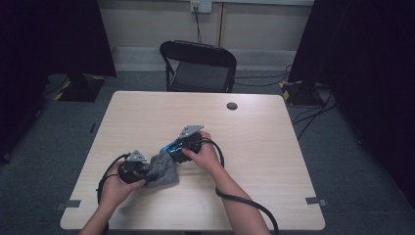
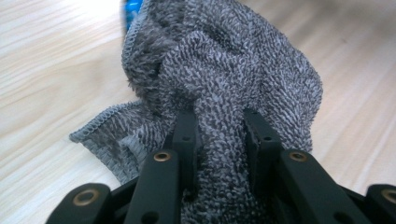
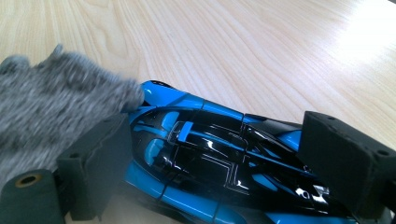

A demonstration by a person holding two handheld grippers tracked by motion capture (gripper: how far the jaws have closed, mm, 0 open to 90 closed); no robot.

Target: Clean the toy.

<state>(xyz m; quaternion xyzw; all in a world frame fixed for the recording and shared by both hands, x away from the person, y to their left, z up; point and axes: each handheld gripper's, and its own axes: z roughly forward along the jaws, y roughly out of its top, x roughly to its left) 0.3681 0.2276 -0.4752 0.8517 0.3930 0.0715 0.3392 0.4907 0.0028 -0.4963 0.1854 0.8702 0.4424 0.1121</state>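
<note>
the left hand-held gripper [image 1: 147,171] sits at the near left of the surface [image 1: 274,147], held in the person's left hand [image 1: 115,188], with its grey three-cornered plate on top and a black cable looping off towards the near edge. its jaws are clamped on a bunch of the grey towel [image 1: 162,170]; in the left gripper view the two black fingers [image 2: 186,135] press into the terry cloth [image 2: 224,84] from either side, and the fabric bulges up and forward between them. a hemmed edge of the towel lies flat on the wood at the lower left of that view, and a sliver of blue peeks past the cloth at the top.

the right hand-held gripper [image 1: 177,151] lies just beyond and to the right of the towel, held in the right hand [image 1: 205,155], its cable trailing back along the forearm. its jaws are clamped on the blue and black toy car [image 3: 219,158]: in the right gripper view the pads [image 3: 95,163] bear on the two sides of the car's body, which lies along the surface between them. the towel [image 3: 51,107] touches the car's end at the left of that view, blurred, covering part of it.

in the high view the car [image 1: 170,146] shows as a blue streak between the right hand-held gripper and the towel, near the middle of the surface. a black chair [image 1: 198,66] stands beyond the far edge, and a small dark round disc [image 1: 232,105] lies in the tabletop near that edge.
</note>
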